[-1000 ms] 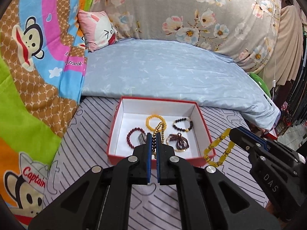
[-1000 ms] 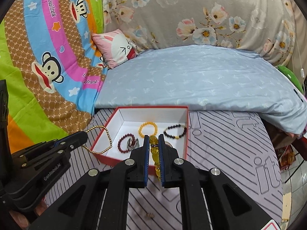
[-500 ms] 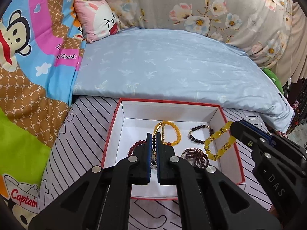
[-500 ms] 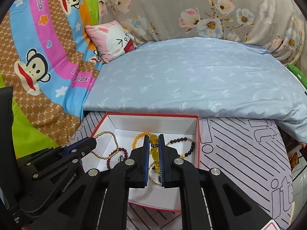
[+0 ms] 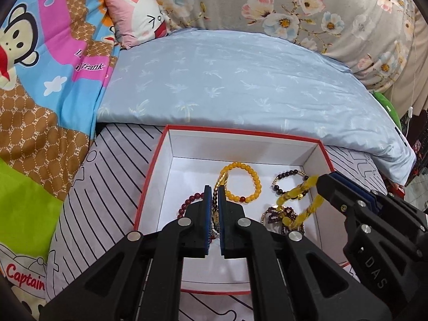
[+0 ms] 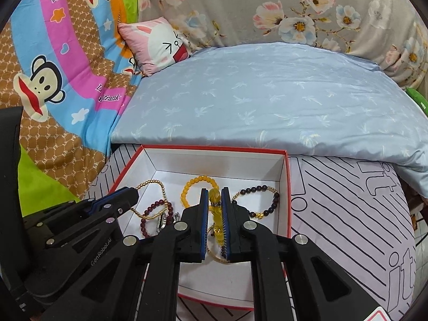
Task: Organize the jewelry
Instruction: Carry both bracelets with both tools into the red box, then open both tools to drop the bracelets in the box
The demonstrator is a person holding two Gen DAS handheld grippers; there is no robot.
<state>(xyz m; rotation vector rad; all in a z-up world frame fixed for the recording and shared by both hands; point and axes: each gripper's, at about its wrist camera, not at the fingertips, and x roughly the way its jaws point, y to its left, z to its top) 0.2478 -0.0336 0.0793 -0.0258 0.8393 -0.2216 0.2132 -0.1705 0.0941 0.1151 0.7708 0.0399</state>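
Note:
A red box with a white inside [image 5: 171, 144] [image 6: 283, 176] sits on the striped mat. In it lie a yellow bead bracelet [image 5: 251, 176] [image 6: 187, 190], a dark bead bracelet [image 5: 283, 176] [image 6: 270, 203], a dark red bead bracelet [image 5: 187, 203] [image 6: 149, 211] and a purple one [image 5: 275, 212]. My left gripper [image 5: 213, 190] [image 6: 133, 196] is shut on a thin gold bead bracelet [image 5: 222, 180] [image 6: 155, 187] over the box's left part. My right gripper [image 6: 214, 192] [image 5: 319, 183] is shut on a chunky yellow bracelet [image 6: 215, 200] [image 5: 297, 195] over the box's right part.
A light blue pillow [image 5: 240, 80] [image 6: 267, 107] lies just behind the box. A pink rabbit cushion [image 5: 139, 13] [image 6: 157, 42] and a cartoon monkey blanket [image 5: 40, 67] are at the left. Flowered grey fabric [image 5: 294, 5] rises at the back.
Both grippers have moved forward from the mat in front of the box to over its inside and lower, each still holding its bracelet.

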